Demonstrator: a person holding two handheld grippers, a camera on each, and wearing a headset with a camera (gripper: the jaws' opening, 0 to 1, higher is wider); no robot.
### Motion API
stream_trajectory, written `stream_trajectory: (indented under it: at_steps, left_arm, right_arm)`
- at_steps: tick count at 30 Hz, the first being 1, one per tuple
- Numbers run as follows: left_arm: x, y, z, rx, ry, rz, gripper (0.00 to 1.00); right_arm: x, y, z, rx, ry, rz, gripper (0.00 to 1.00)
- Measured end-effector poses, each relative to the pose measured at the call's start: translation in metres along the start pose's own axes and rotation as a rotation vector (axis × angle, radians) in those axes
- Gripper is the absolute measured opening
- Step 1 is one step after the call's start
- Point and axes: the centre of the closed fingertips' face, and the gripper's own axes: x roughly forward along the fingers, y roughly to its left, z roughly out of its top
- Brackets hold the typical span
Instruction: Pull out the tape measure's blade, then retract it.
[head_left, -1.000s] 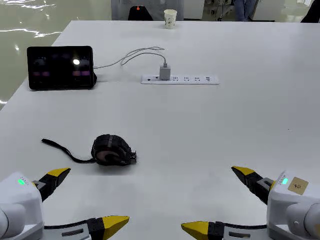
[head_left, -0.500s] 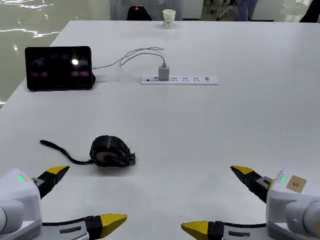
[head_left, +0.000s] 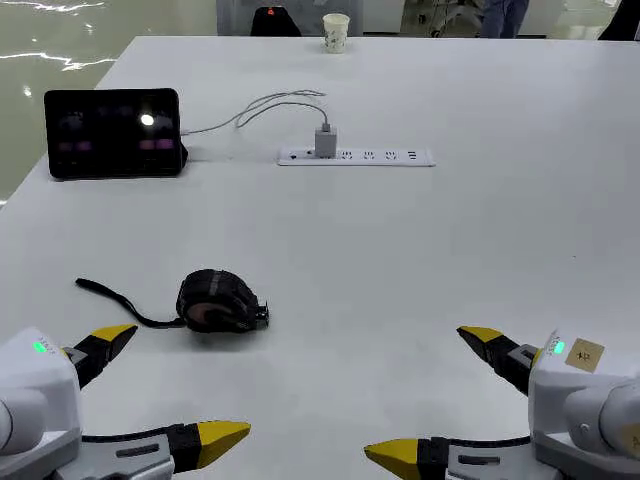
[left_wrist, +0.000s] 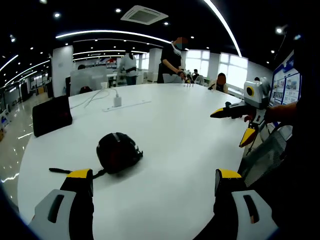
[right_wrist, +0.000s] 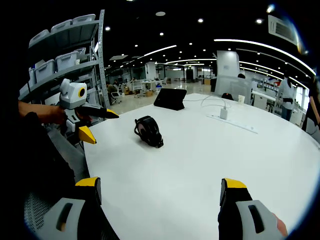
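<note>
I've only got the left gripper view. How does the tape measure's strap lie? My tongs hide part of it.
Observer: In the head view the strap runs leftward from the tape measure, lying flat, with its end free.
Operator: Anything at the far edge?
Observer: A paper cup stands there, upright.
Operator: What's beyond my left tongs, on my side?
Observer: The right gripper view shows a shelf with storage bins behind the open left tongs.
</note>
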Motion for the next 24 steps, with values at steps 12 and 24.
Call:
stream_trajectory:
  at_steps: [12, 24]
  left_arm:
    - [0.004, 0.010, 0.002, 0.014, 0.015, -0.013, 0.99]
    - [0.012, 0.021, 0.004, 0.038, 0.042, -0.036, 0.99]
  right_arm:
    - [0.006, -0.006, -0.001, -0.030, 0.028, 0.036, 0.99]
    - [0.018, -0.012, -0.002, -0.077, 0.070, 0.092, 0.97]
